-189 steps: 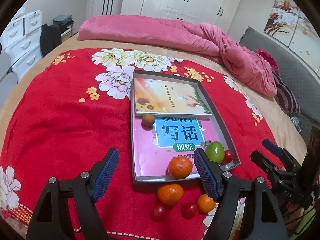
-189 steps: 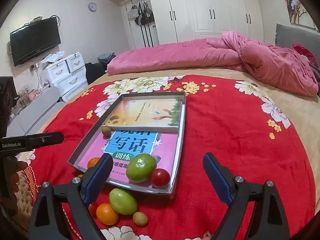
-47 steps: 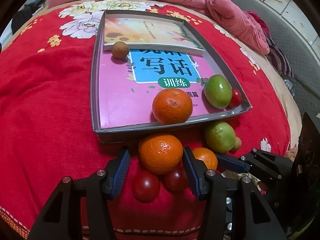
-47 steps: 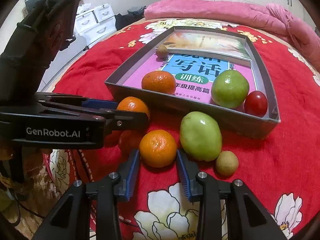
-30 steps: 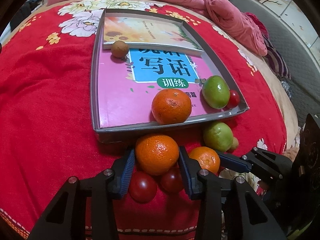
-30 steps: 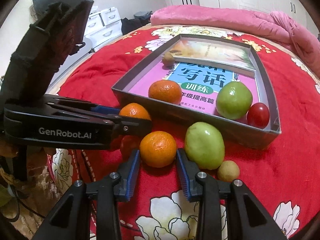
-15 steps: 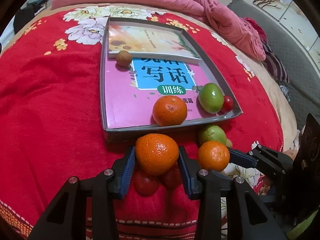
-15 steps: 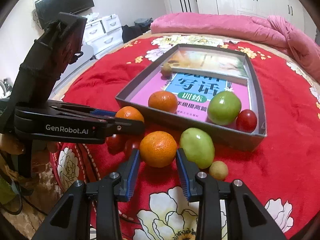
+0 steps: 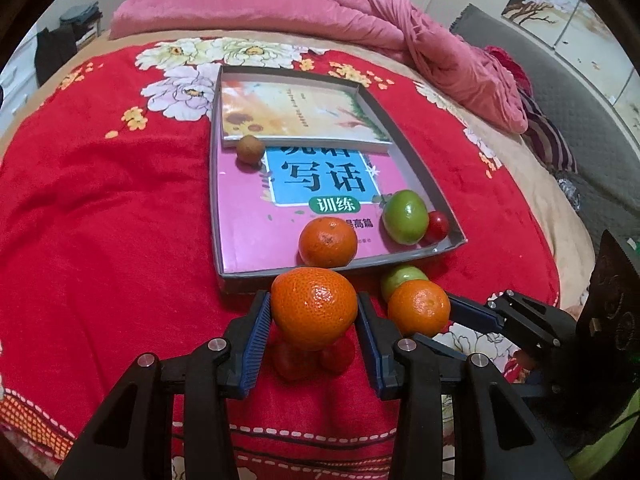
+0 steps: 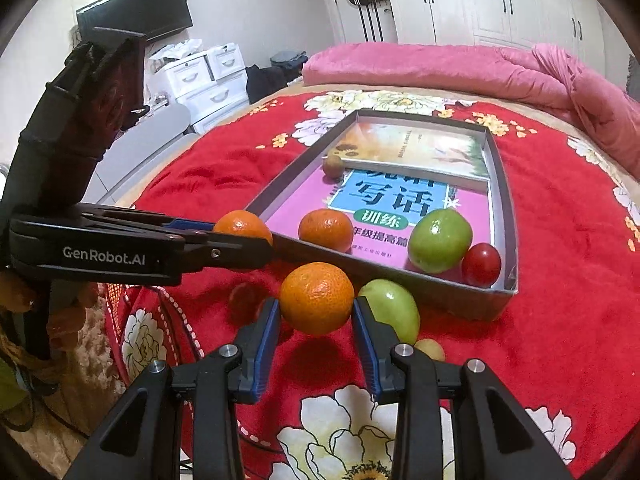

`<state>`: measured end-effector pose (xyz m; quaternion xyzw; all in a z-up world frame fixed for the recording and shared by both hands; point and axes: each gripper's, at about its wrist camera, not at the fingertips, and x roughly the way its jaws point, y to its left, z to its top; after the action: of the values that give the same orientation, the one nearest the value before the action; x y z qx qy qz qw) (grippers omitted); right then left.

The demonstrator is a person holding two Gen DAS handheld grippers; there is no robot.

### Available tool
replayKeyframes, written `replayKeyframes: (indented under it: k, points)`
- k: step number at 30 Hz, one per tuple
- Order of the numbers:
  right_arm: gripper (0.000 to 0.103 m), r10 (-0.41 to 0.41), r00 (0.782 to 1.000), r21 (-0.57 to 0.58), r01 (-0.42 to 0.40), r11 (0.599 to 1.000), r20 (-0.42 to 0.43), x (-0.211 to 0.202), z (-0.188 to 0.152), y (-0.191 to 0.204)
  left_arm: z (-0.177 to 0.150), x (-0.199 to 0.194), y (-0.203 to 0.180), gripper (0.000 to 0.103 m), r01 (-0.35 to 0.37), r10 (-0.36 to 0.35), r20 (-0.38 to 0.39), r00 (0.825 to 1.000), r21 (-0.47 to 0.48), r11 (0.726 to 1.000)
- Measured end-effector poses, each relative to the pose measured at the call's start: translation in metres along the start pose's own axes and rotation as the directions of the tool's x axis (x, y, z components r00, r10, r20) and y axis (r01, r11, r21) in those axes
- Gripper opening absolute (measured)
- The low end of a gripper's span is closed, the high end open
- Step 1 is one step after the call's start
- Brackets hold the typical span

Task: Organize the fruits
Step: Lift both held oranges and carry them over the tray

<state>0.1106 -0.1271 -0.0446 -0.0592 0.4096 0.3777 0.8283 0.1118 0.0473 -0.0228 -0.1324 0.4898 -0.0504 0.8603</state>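
You've got a mandarin in each claw: the left gripper (image 9: 314, 322) is clamped on the bigger orange (image 9: 315, 307), the right gripper (image 10: 315, 322) is pinched around the smaller orange (image 10: 316, 297), and both fruits look lifted clear of the red blanket (image 9: 100, 220), just short of the near wall of the tray (image 9: 256, 278). My read is these things are light but soft-skinned and round, so they'll squish or roll out if you squeeze hard; the pads sitting at the widest part, as they do now, is the right hold, and I'd go easy on the drop so they don't roll across the slick book cover (image 9: 280, 216). Already in the tray are another orange (image 9: 328, 241), a green fruit (image 9: 405, 216), a cherry tomato (image 9: 437, 226) and a small brown fruit (image 9: 250, 150). The left view shows two tomatoes (image 9: 294, 360) on the blanket under the held orange, which the right view mostly loses behind the left claw. The right view gives you the green fruit (image 10: 394, 310) outside the tray and a little tan fruit (image 10: 430, 349) beside it; the left camera only catches a sliver of that green one.
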Motion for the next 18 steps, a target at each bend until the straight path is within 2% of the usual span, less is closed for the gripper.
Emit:
replayKeyframes:
  k: [18]
  points:
    - [0.037, -0.012, 0.999, -0.014, 0.013, 1.000, 0.053, -0.013, 0.006, 0.000, 0.007, -0.025, 0.005, 0.043, -0.025, 0.026, 0.075, 0.997, -0.023, 0.999]
